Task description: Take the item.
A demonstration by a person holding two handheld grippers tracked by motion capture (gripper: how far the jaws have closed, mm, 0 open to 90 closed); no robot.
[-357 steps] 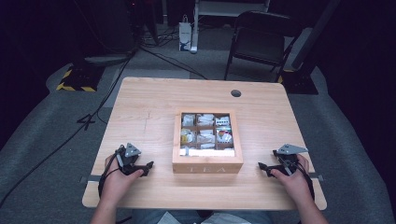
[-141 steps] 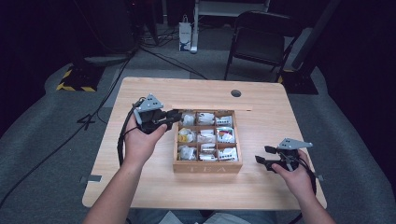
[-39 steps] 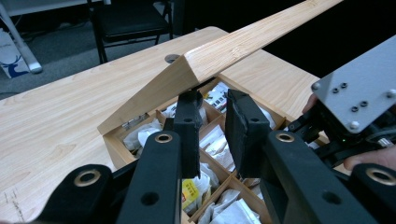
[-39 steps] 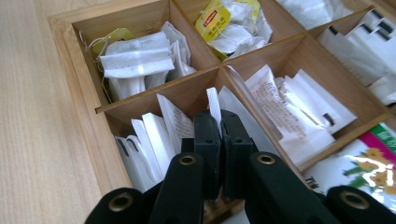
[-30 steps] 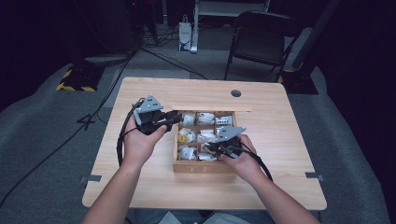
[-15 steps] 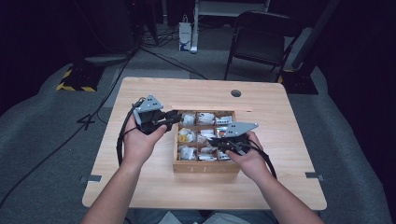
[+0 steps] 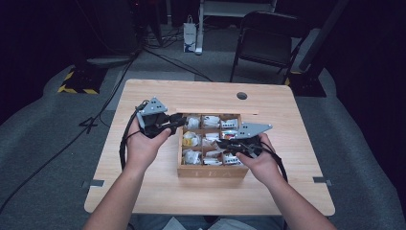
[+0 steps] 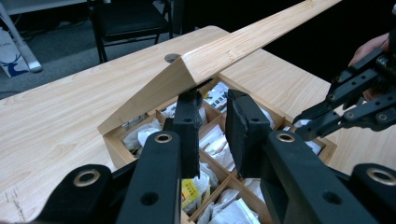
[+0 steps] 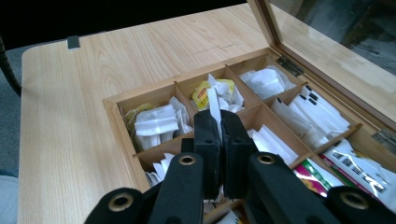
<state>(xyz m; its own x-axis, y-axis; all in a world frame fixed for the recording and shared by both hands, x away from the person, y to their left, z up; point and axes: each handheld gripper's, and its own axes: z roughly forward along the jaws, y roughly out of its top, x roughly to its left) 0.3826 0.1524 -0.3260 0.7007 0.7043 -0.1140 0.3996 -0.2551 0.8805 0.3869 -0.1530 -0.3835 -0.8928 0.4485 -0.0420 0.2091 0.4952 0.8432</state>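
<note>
A wooden tea box (image 7: 213, 171) sits mid-table, its compartments full of white and yellow tea bags (image 9: 156, 122). Its glass-paned lid (image 8: 233, 51) stands raised and tilted back. At the box's left rim is my left gripper (image 7: 181, 120); in the left gripper view (image 8: 212, 100) its jaws stand apart with nothing between them, and the left jaw's tip sits just under the lid's edge. My right gripper (image 7: 221, 143) hangs over the box's front compartments, shut on a thin white tea bag (image 9: 215, 106) that sticks up between the jaws. The right gripper (image 8: 303, 126) also shows in the left gripper view.
The table has a round cable hole (image 7: 242, 95) at the back and tape marks (image 7: 95, 183) at its front corners. A black folding chair (image 7: 268, 43) and a white bag (image 7: 190, 36) stand on the floor behind. Cables run across the floor at left.
Earlier the box was shut with both grippers near the front edge. The left gripper then raised the lid; the right moved from the table's right side into the box and closed on a tea bag.
</note>
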